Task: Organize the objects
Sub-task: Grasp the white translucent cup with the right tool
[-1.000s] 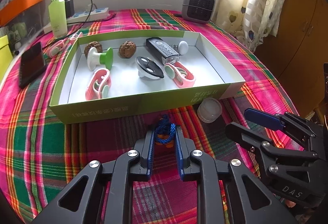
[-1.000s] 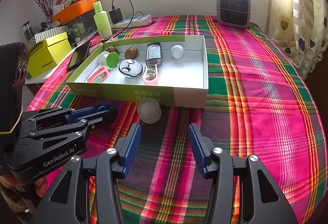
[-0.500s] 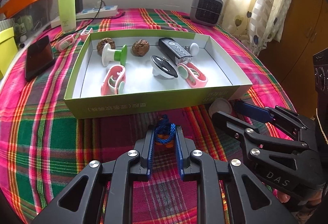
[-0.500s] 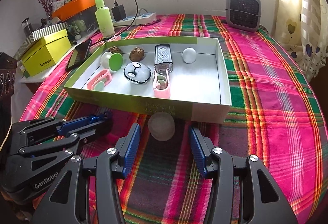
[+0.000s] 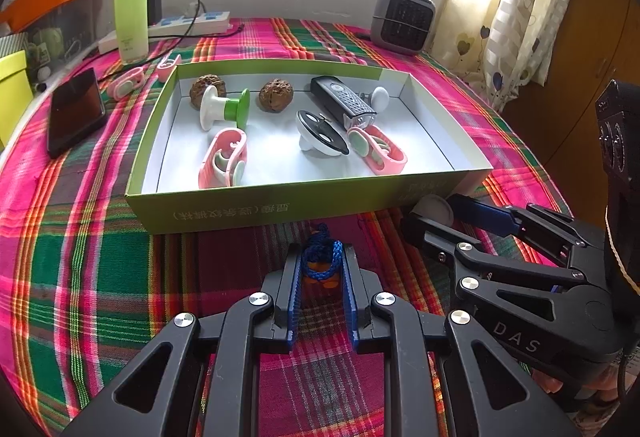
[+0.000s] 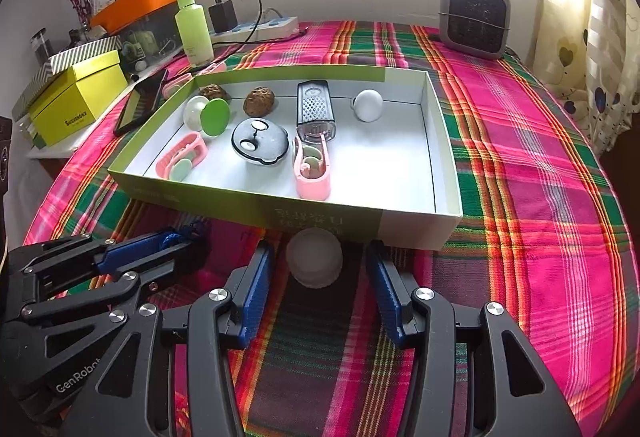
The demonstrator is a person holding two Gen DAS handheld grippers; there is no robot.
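My left gripper [image 5: 320,261] is shut on a small orange piece wound with blue cord [image 5: 320,267], just above the plaid cloth in front of the green box [image 5: 280,209]. The right wrist view has that gripper [image 6: 176,241] low on the left. My right gripper [image 6: 319,253] stands open around a white round cap [image 6: 314,263] that rests on the cloth against the box's front wall [image 6: 240,203]. Its pads [image 6: 256,277] do not touch the cap. The box holds two walnuts, pink clips, a black grater [image 6: 314,109], a white ball and other small items.
Left of the box lie a black phone [image 5: 74,113], two pink clips [image 5: 128,83], a green bottle [image 5: 130,25] and a power strip with a charger. A grey heater [image 5: 402,19] stands at the back right. A yellow box [image 6: 80,101] sits at the left table edge.
My right gripper has moved forward toward the box, so the white cap now lies between its fingers. The left gripper stays shut on the corded piece.
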